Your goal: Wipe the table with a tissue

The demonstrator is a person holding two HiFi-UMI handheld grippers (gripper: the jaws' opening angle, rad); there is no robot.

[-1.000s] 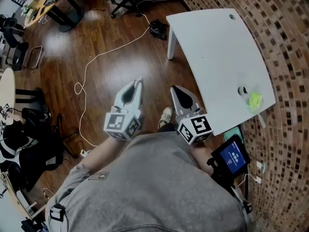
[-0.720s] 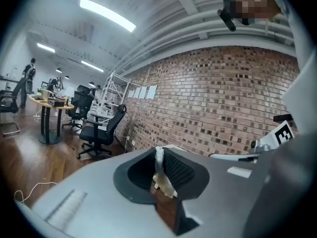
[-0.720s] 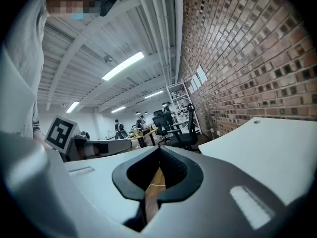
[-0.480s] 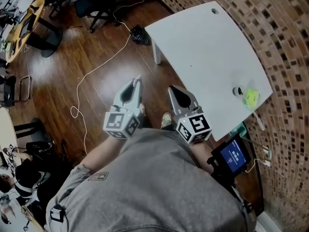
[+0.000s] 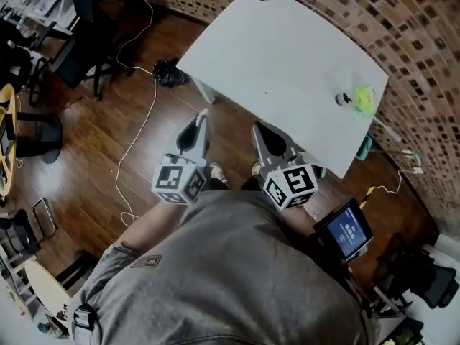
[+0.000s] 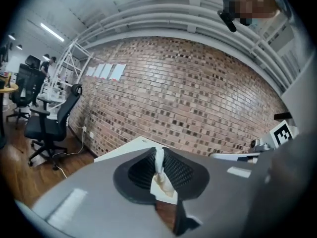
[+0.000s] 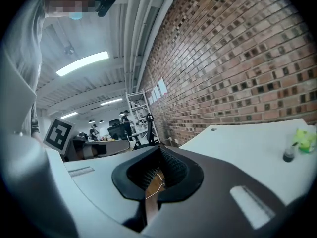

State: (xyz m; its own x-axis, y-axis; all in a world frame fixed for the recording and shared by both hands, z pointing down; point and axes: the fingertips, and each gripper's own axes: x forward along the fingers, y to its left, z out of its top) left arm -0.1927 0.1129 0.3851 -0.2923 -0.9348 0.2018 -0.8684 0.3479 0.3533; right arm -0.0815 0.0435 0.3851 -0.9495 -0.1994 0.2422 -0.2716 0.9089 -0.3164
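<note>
A white table [image 5: 287,56] stands ahead against the brick wall. Near its far right corner lie a crumpled yellow-green tissue [image 5: 364,99] and a small dark bottle [image 5: 342,100]. My left gripper [image 5: 203,115] hangs over the wooden floor, just short of the table's near edge, jaws shut and empty. My right gripper [image 5: 256,127] is beside it at the table's near edge, also shut on nothing. The right gripper view shows the tissue [image 7: 304,139] and bottle [image 7: 289,155] far off on the tabletop [image 7: 247,143]. In the left gripper view the closed tips [image 6: 159,155] point at the table [image 6: 126,148].
A white cable [image 5: 144,121] snakes over the wooden floor [image 5: 93,142], with a black bundle [image 5: 169,70] by the table leg. Office chairs [image 5: 79,42] stand at upper left. A small lit screen [image 5: 346,230] hangs at the person's right side. The brick wall [image 5: 402,34] bounds the right.
The person has turned toward the table, which has swung from the right to straight ahead. Both grippers have come up to its near edge and stay shut.
</note>
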